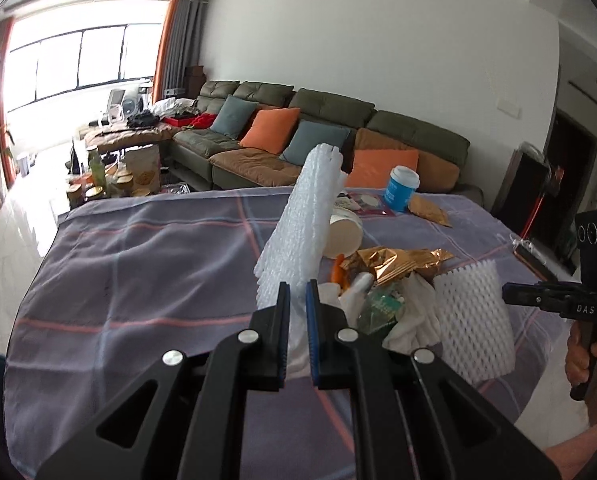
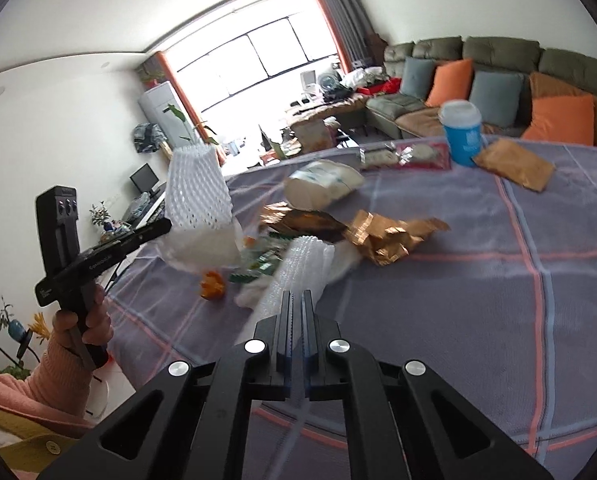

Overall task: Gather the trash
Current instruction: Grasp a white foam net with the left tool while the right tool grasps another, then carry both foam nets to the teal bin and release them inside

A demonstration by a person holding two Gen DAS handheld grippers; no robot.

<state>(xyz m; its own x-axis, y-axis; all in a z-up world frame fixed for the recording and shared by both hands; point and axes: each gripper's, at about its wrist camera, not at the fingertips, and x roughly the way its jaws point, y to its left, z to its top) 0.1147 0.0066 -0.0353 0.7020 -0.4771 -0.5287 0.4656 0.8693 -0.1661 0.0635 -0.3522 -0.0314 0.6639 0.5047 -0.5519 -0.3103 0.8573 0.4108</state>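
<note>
White foam netting [image 1: 298, 224], soft and open-meshed. Crinkled gold foil wrapper [image 1: 394, 262], shiny. Woven checked tablecloth [image 1: 138, 280], matt and faintly fuzzy. Paper cup [image 1: 344, 236] on its side, dull cream. Matt black plastic gripper [image 1: 297, 300] with bright metal pins.

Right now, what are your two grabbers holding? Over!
Left gripper shut on a foam net sleeve. Right gripper shut on a second foam net sleeve. Gold wrappers, paper cup left on table.

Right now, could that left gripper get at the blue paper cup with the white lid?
Probably not yet: the left gripper is shut on a white foam net sleeve, and the blue cup stands far beyond the trash pile.
</note>
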